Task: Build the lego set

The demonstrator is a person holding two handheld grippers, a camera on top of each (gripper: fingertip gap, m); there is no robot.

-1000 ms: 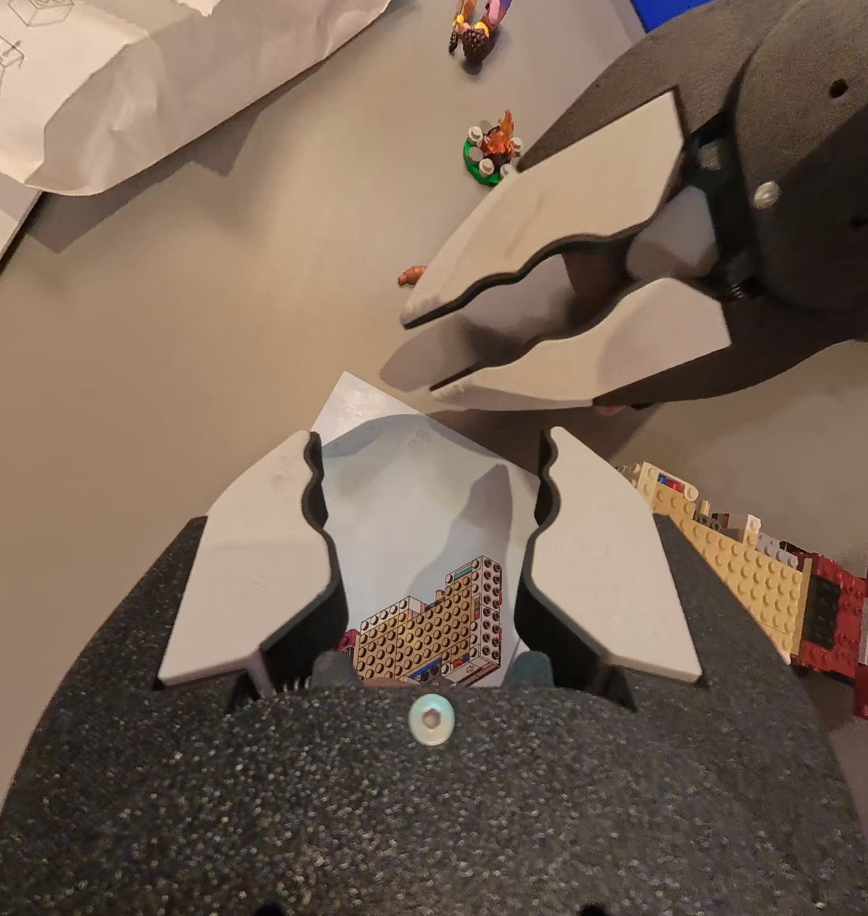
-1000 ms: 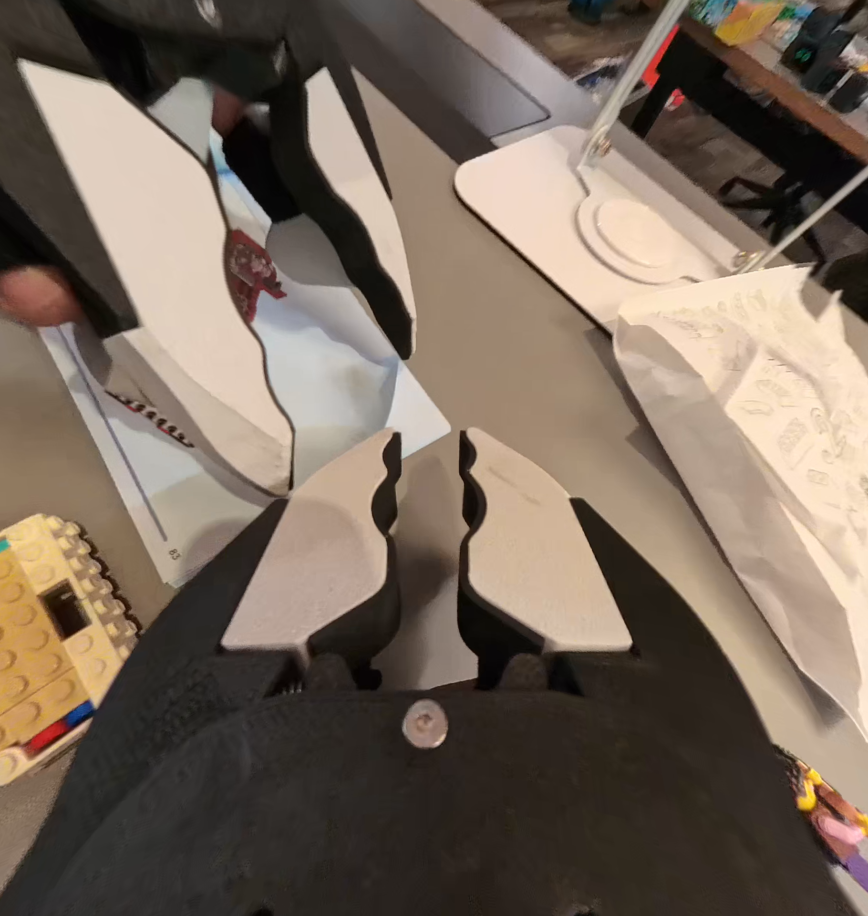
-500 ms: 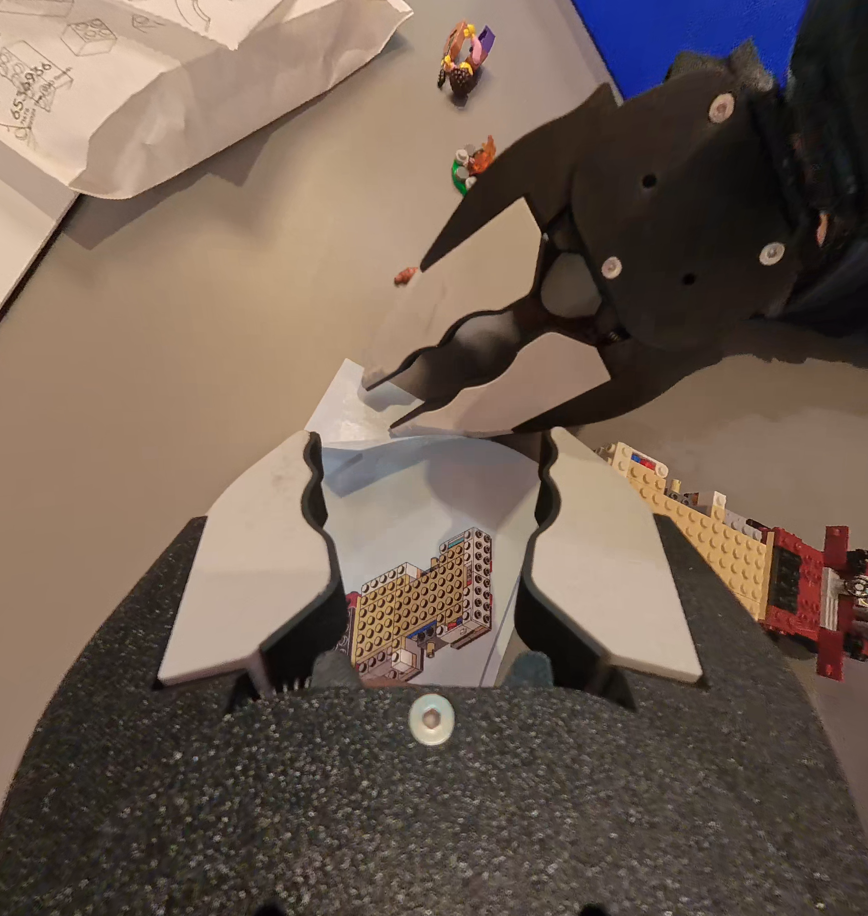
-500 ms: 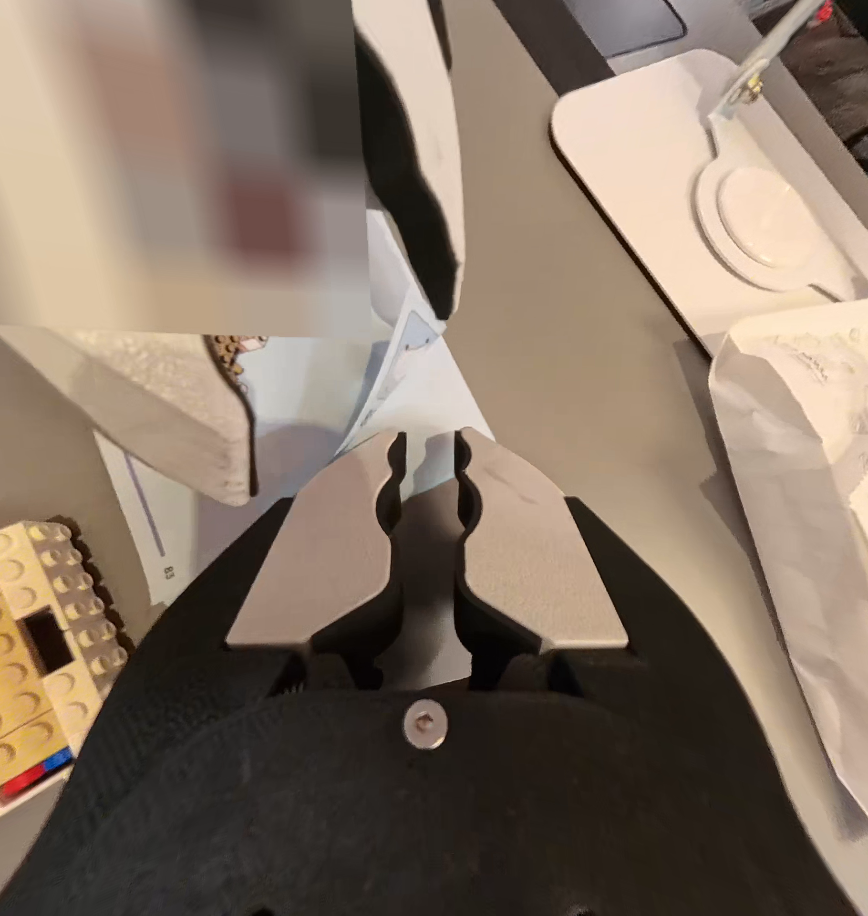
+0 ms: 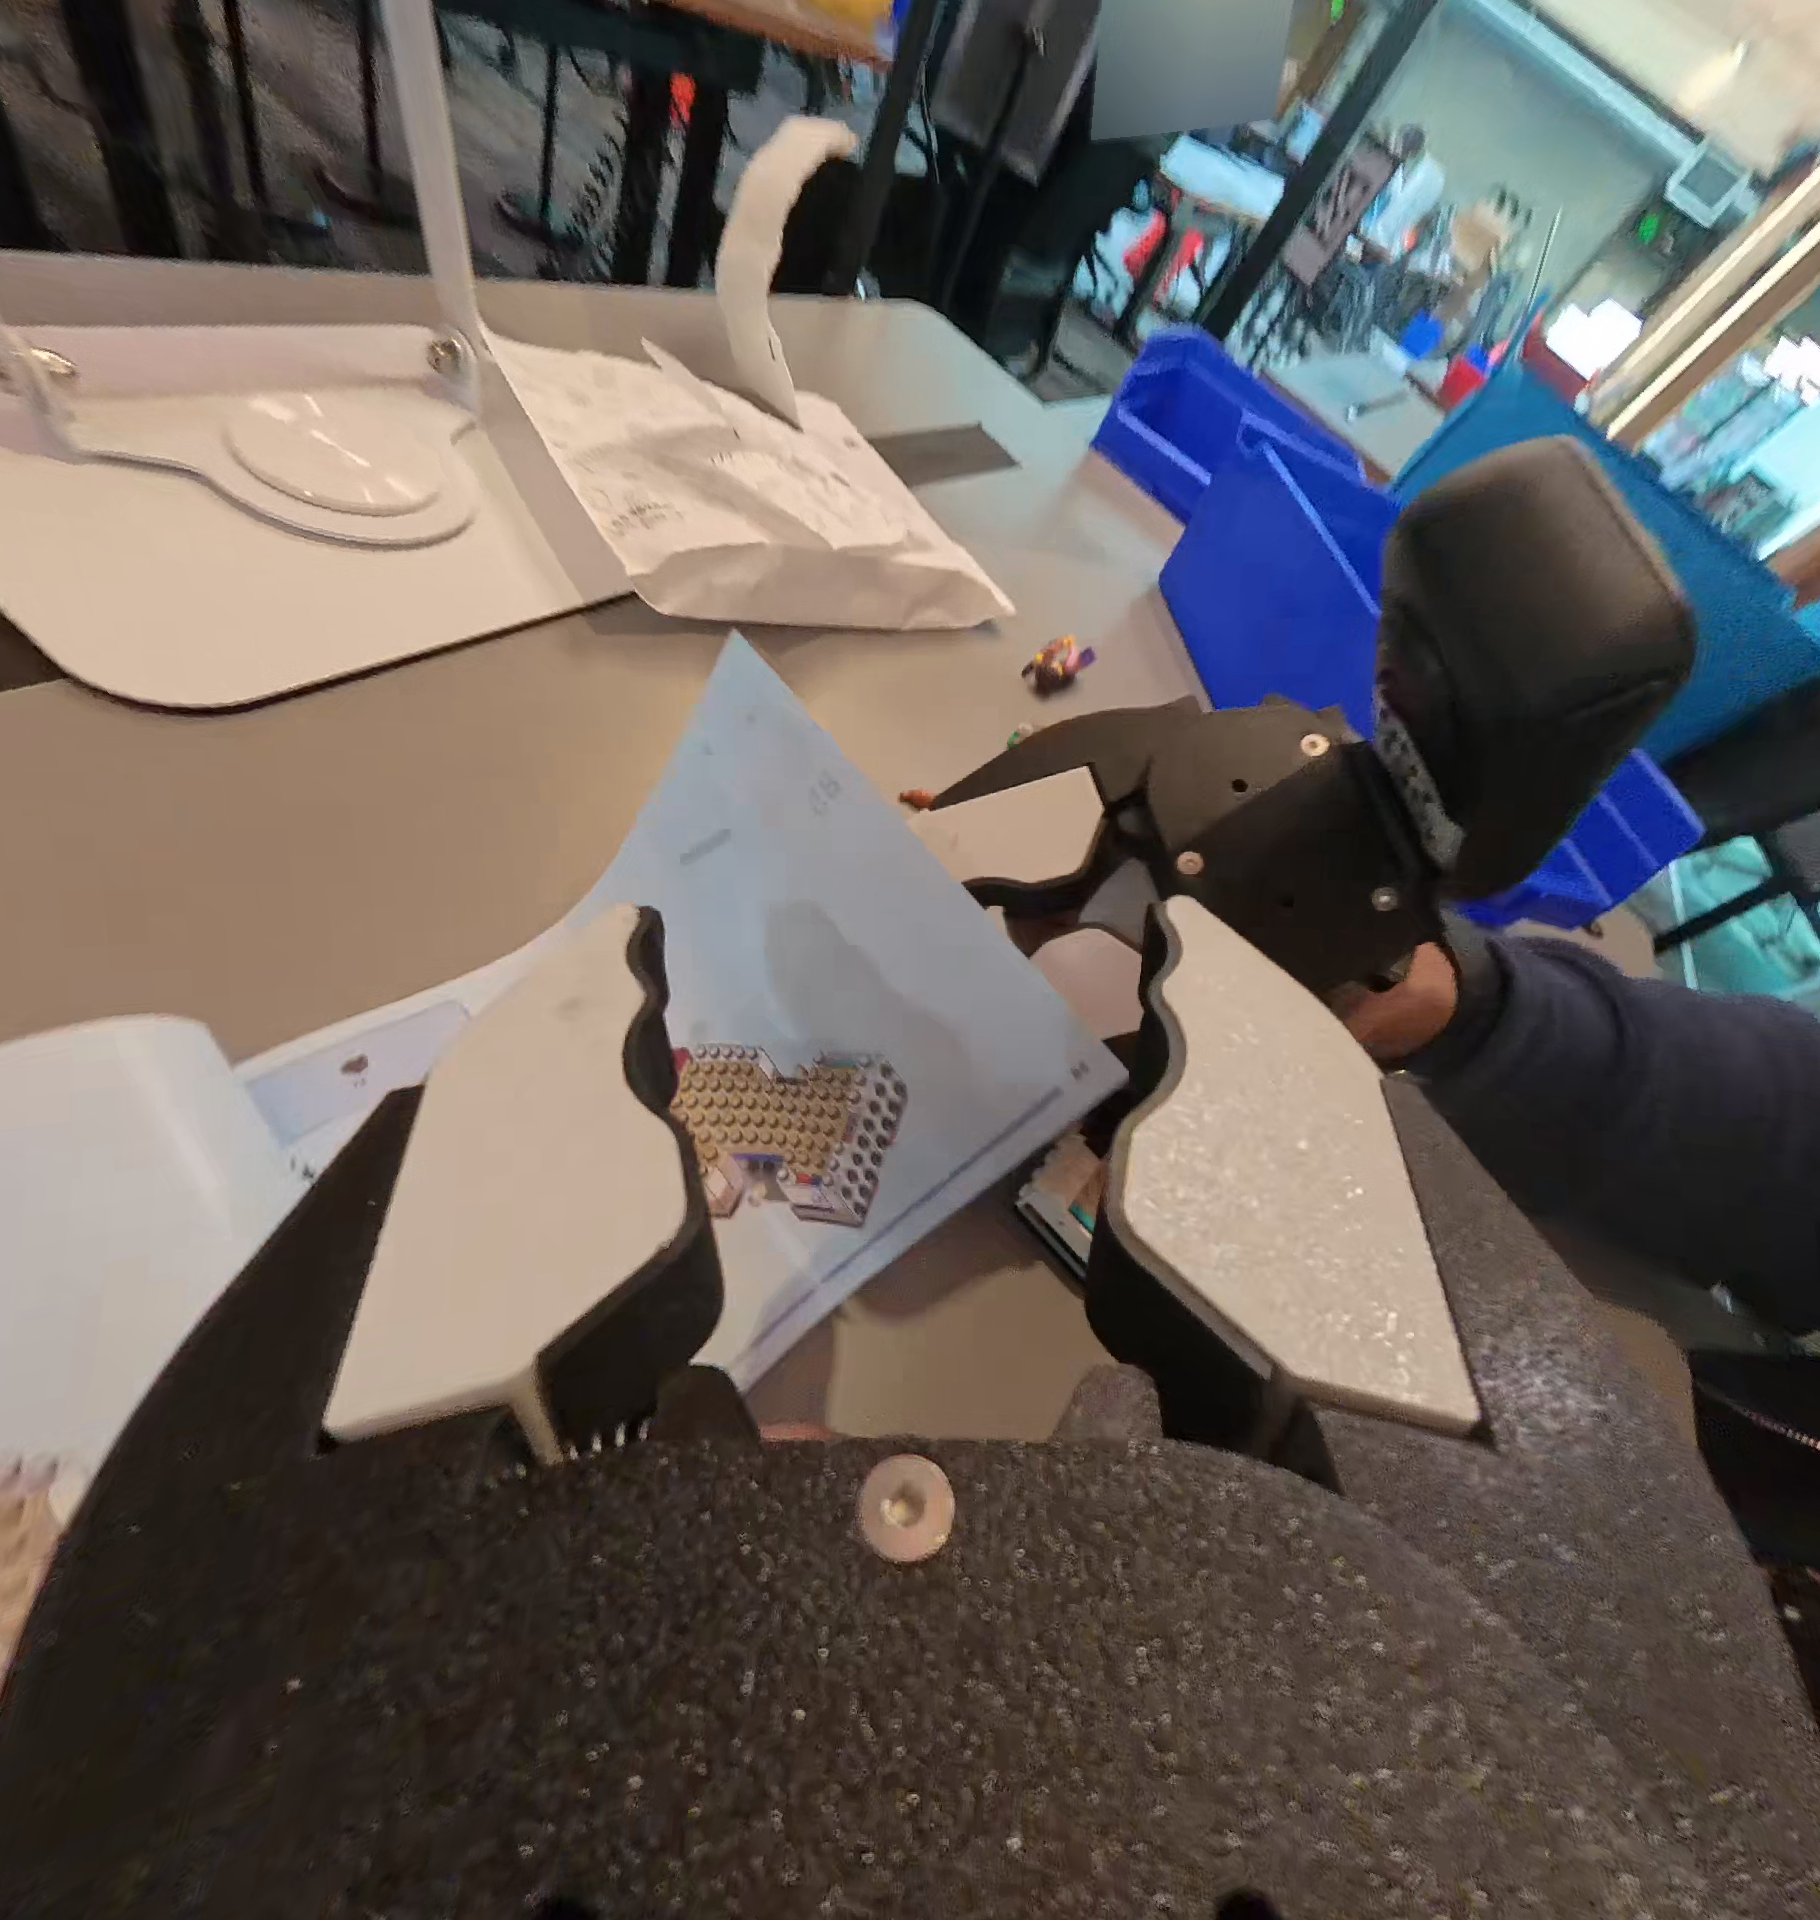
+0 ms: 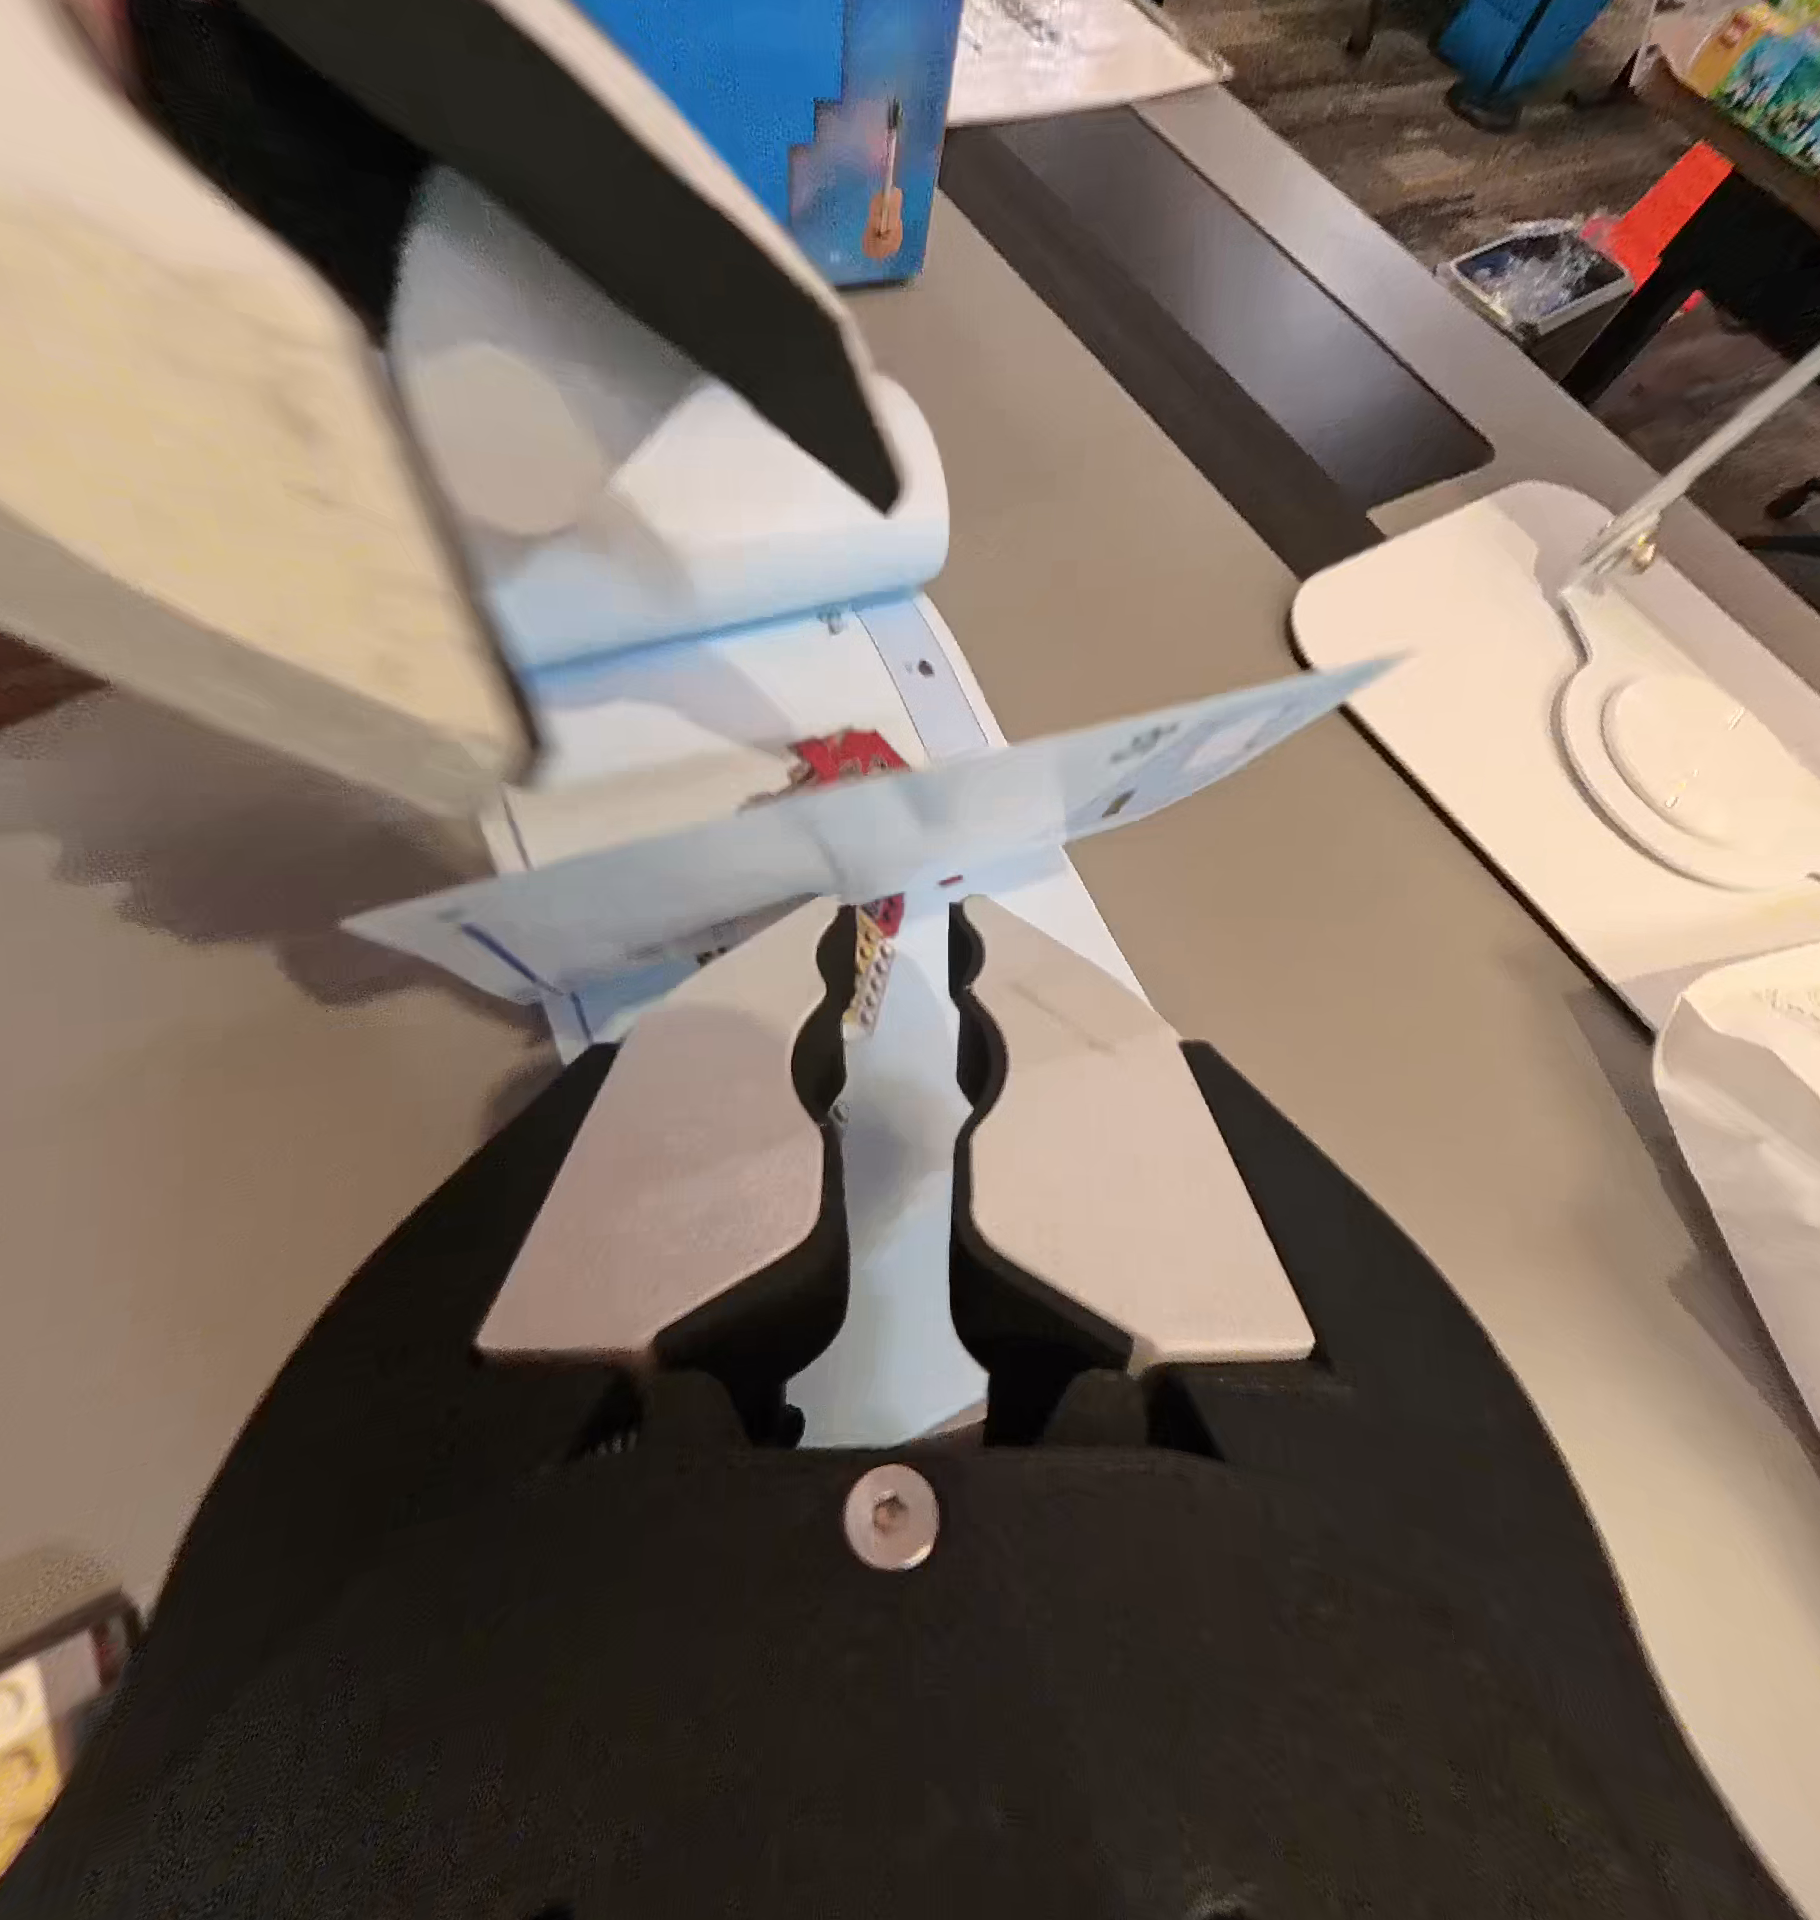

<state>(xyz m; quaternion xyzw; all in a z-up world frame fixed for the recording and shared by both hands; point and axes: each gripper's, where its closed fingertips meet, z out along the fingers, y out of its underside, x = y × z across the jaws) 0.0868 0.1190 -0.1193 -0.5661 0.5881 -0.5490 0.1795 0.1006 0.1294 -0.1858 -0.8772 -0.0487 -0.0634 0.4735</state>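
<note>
Standing by the grey table [image 5: 262,831], I took the open instruction booklet [image 6: 740,582] as my marker. Furthest to its left sat the flat white base of a stand [image 5: 210,561], and a crumpled white paper bag [image 5: 740,499] lay against that base, beyond the booklet.

The left gripper [image 5: 895,920] hung right over the booklet with its jaws spread wide. Nothing lay between them and they touched nothing. Through the gap I could see a printed drawing of a tan brick plate.

One pale blue page [image 5: 812,831] stood up off the booklet at a steep slant. The right gripper [image 6: 898,920] was at that page's right edge, its jaws drawn close but plainly apart. The sheet lay creased across the fingertips [image 6: 989,966], and from where I stood it looked propped on them, not pinched between them.

A dark sleeve [image 5: 1664,1122] ran back from that gripper. A part-built brick model [image 5: 1067,1195] peeked out just under the raised page's right corner. Further right, well clear of the booklet, a small toy figure [image 5: 1057,662] lay on the table, and blue bins [image 5: 1270,561] stood past the table edge
</note>
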